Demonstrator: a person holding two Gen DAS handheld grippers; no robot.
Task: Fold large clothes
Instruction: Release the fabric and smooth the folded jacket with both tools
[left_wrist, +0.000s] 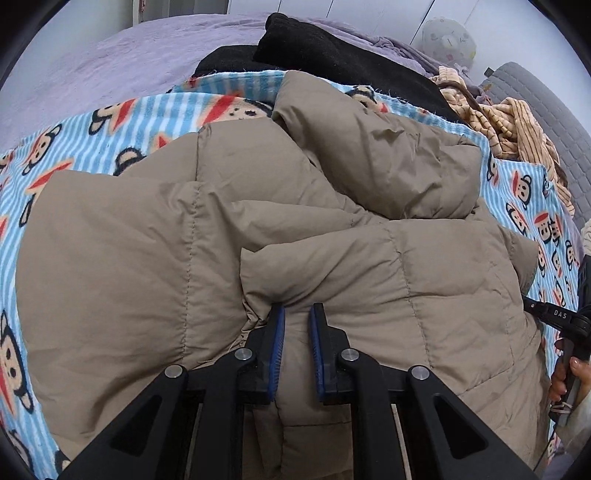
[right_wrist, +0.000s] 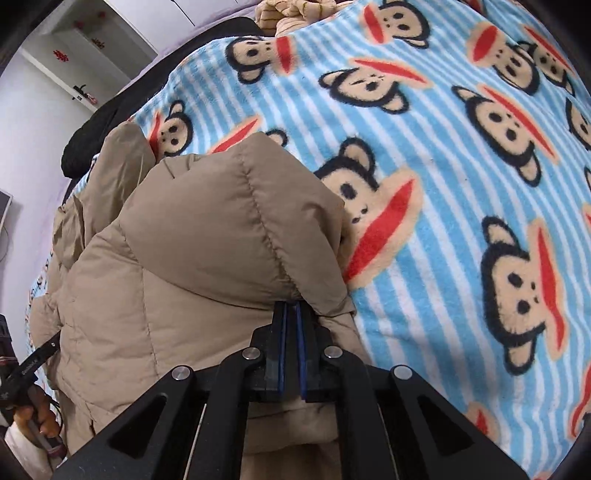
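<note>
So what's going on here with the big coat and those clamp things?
A person is folding a tan puffer jacket on a bed covered by a blue striped monkey blanket, with a hand-held gripper in each hand. The left gripper pinches a fold of the jacket near its middle, and the right gripper is clamped on a bunched edge at the jacket's side. Other clothes, a black garment and a striped one, lie behind.

A bed with a purple sheet (left_wrist: 110, 55) stood by white walls (right_wrist: 22, 122); far left was a white cabinet (right_wrist: 92, 48), far right a grey cushion (left_wrist: 535, 99).
</note>
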